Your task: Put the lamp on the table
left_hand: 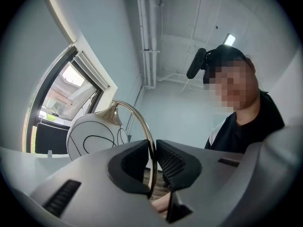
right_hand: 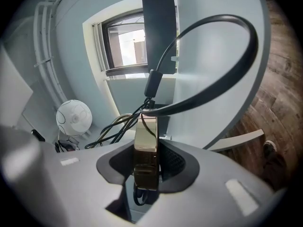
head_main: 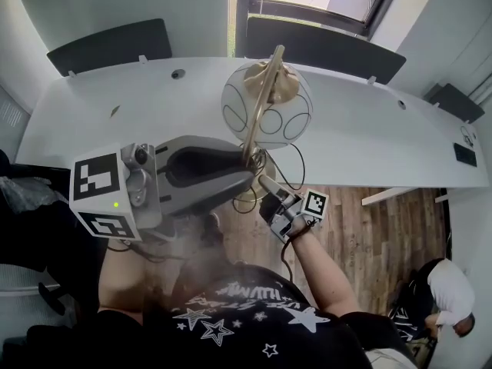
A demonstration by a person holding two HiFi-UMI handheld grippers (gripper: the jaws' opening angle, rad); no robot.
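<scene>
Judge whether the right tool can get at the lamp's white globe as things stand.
Probably not: the right tool is shut on the lamp's brass base, well apart from the globe, so it is occupied. The left tool clamps the curved stem.

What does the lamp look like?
The lamp has a round white globe with thin black lines, a brass cap and a thin curved brass arm. The left gripper pinches the arm; the right gripper clamps the brass base on edge. A black cord loops from the base. It is held in the air, near the white table.
</scene>
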